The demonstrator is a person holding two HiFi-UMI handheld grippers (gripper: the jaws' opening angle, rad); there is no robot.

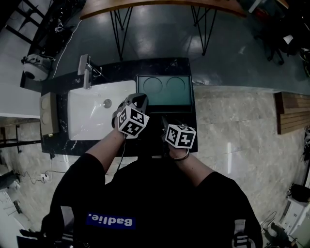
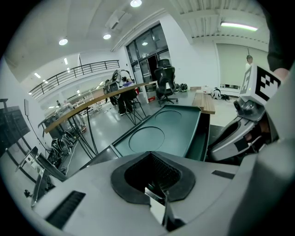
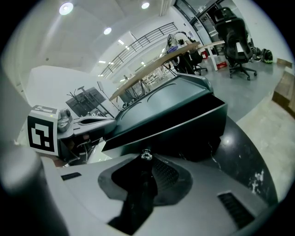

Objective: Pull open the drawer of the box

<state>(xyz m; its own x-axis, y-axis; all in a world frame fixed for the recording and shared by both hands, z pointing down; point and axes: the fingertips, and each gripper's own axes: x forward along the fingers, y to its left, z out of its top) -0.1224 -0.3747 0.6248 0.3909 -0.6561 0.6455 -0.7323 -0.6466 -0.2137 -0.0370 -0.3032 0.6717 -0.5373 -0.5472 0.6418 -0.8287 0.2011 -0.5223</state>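
A dark green box (image 1: pixel 164 89) with two rings on its lid stands on the black counter (image 1: pixel 145 68). From the right gripper view I see its front (image 3: pixel 184 133) under the overhanging lid, with a small clear drawer knob (image 3: pixel 146 154) right at the jaw tips. My right gripper (image 3: pixel 146 160) is shut on that knob, at the box's front (image 1: pixel 167 125). My left gripper (image 1: pixel 140 99) sits by the box's near left corner. Its jaws (image 2: pixel 154 159) are shut with nothing in them, and the lid (image 2: pixel 170 126) lies ahead. How far the drawer is out is hidden.
A white sink (image 1: pixel 92 121) with a tap (image 1: pixel 86 71) lies left of the box. Behind the counter stands a wooden table on thin black legs (image 1: pixel 160 6). A wooden bench (image 1: pixel 293 111) is on the floor at the right.
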